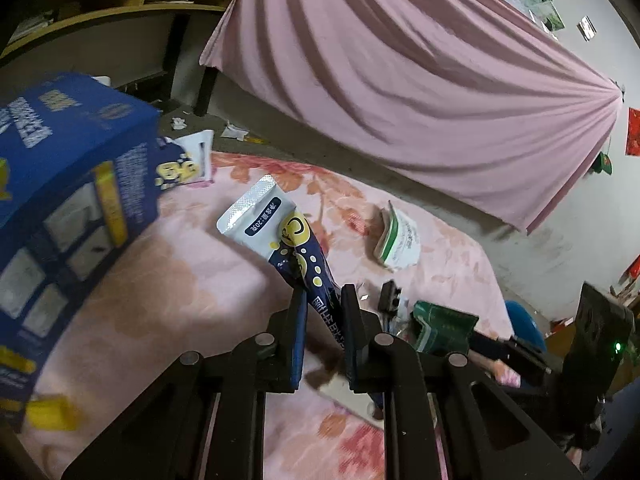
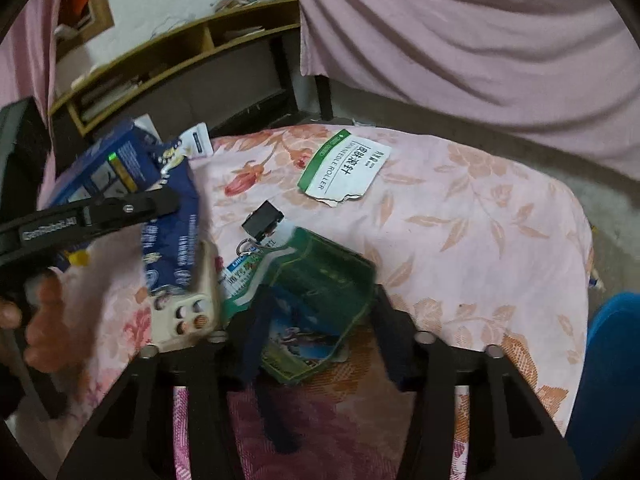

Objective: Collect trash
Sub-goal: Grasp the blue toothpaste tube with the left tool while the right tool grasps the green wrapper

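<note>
My left gripper (image 1: 325,300) is shut on a navy and white sachet wrapper (image 1: 280,232) with yellow dots, held up above the pink floral bedsheet (image 1: 200,300). My right gripper (image 2: 320,312) holds a crumpled green packet (image 2: 320,280); its fingers stand wide apart and press the packet's two sides. From the left wrist view that packet (image 1: 440,328) shows at the lower right. A torn white and green packet (image 2: 344,172) lies flat farther back on the bed. A big blue box (image 1: 72,168) stands at the left with other wrappers by it.
A black binder clip (image 2: 262,220) and a cream phone case (image 2: 188,312) lie on the bed near the green packet. A hand (image 2: 40,312) grips the left tool. A pink curtain (image 1: 400,80), a wooden shelf (image 2: 180,52) and a blue stool (image 2: 608,360) surround the bed.
</note>
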Demonstrator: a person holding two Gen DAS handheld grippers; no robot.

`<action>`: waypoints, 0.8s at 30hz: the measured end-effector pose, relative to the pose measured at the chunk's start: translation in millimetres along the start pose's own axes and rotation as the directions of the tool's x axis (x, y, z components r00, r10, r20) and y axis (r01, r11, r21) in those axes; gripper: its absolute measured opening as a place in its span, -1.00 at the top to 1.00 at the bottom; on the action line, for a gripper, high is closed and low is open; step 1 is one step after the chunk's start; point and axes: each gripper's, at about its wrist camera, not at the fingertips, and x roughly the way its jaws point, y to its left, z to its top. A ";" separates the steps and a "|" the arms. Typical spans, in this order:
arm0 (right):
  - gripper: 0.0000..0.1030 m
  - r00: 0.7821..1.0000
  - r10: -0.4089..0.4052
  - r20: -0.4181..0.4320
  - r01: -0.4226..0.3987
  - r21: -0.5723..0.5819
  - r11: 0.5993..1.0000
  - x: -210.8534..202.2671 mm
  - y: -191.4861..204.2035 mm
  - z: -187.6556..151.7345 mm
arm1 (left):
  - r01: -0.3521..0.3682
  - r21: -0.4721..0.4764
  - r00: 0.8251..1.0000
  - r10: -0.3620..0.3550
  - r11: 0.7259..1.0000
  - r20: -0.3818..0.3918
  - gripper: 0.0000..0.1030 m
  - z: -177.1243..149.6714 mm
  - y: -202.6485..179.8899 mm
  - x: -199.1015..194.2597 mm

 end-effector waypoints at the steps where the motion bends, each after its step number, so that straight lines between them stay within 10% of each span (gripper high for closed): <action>1: 0.32 1.000 -0.006 0.005 0.006 -0.011 1.000 -0.9 2.3 -0.3 | -0.002 0.008 1.000 0.002 1.000 0.003 0.75 -1.6 -0.5 -3.7; 7: 0.79 0.997 -0.017 0.071 0.020 -0.049 0.999 -13.4 7.5 -3.4 | -0.018 0.075 0.999 0.015 0.997 0.033 0.79 -13.7 -15.5 -19.3; 24: 0.92 0.933 -0.047 0.357 0.100 -0.132 0.986 -65.5 30.8 -15.9 | -0.052 0.175 0.994 0.034 0.983 0.108 0.82 -40.6 -53.6 -45.5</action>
